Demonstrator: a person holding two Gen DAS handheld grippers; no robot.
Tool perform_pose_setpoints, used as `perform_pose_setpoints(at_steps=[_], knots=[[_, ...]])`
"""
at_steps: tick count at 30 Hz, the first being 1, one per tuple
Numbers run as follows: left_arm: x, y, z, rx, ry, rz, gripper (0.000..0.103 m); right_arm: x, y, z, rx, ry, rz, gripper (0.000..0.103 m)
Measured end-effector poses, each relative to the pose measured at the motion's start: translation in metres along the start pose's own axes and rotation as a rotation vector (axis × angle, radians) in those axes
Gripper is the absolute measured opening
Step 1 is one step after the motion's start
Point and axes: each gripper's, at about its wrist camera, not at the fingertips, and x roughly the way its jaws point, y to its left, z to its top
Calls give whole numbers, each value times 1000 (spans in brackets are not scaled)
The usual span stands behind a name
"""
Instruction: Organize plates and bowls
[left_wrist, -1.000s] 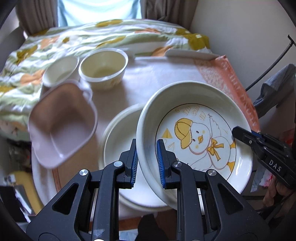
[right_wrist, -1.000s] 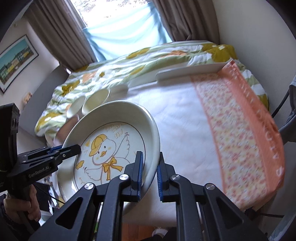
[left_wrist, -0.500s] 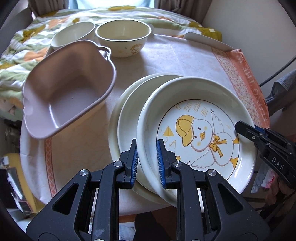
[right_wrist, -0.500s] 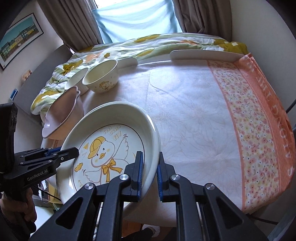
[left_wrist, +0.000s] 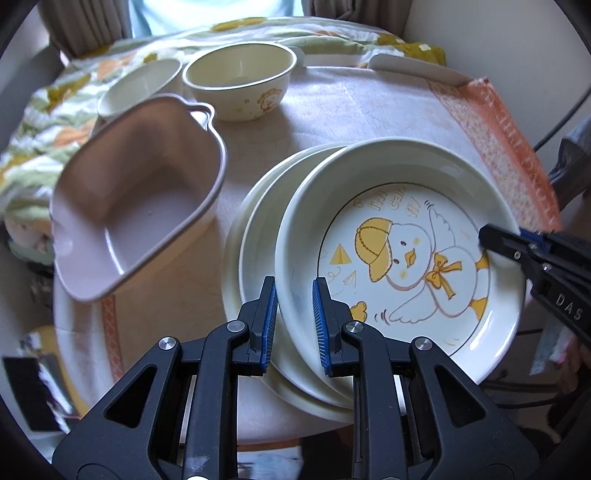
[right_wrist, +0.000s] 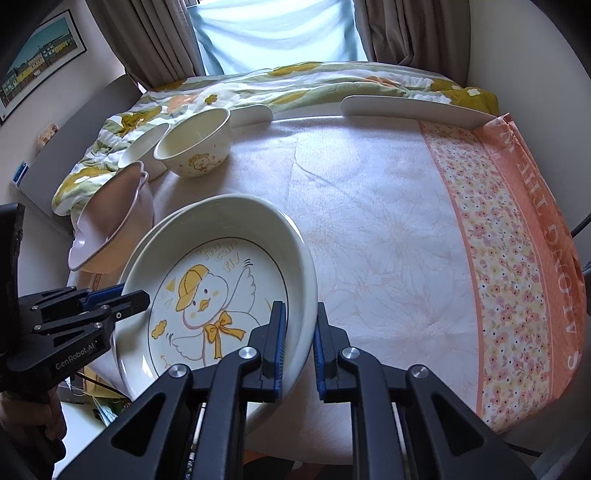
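Both claws clench the same chick plate (left_wrist: 402, 258): the left claw (left_wrist: 294, 325) pinches its near rim, and the right claw (right_wrist: 298, 345) grips the opposite rim. On the side of the left claw, seen from the right wrist, white lettering reads "GenRobot.AI"; the right claw's side, seen from the left wrist, shows "DAS". The plate's picture is a chick in a yellow cap and bow, with small yellow hand-lettered words above it that I cannot read for certain. It sits tilted over a stack of cream plates (left_wrist: 255, 236) on the table (right_wrist: 369, 221), whether touching cannot be told. Beside the stack lies a tilted pink square dish (left_wrist: 136, 199), and beyond it a cream bowl (left_wrist: 240, 85) printed with a small chick and a plainer bowl (left_wrist: 140, 88). An orange floral border (right_wrist: 524, 236) of the tablecloth carries large pale capitals, partly legible as "THE".
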Motion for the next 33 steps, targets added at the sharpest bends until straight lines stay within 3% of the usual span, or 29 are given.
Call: perform_pose_setpoints(at_steps=[4,11,16,24,28,33], knots=[[0,-7,-2,55,-17,72,17,4,5,1,-30,0,-20,13],[-1,-15,-4,86,-32,131,18,8,7,3,-56,-6,-38,13],[-4,-30,-8,184,-69,275,18,9,10,3,-81,-2,-43,13],[-8,-22,-7,152,-75,248,18,11,16,3,-119,-8,-67,13],[-11,-14,-5,114,-68,201,18,10,15,4,-109,-6,-62,13],[-38,0,4,53,-93,174,18,-5,13,15,-75,-33,-14,13]])
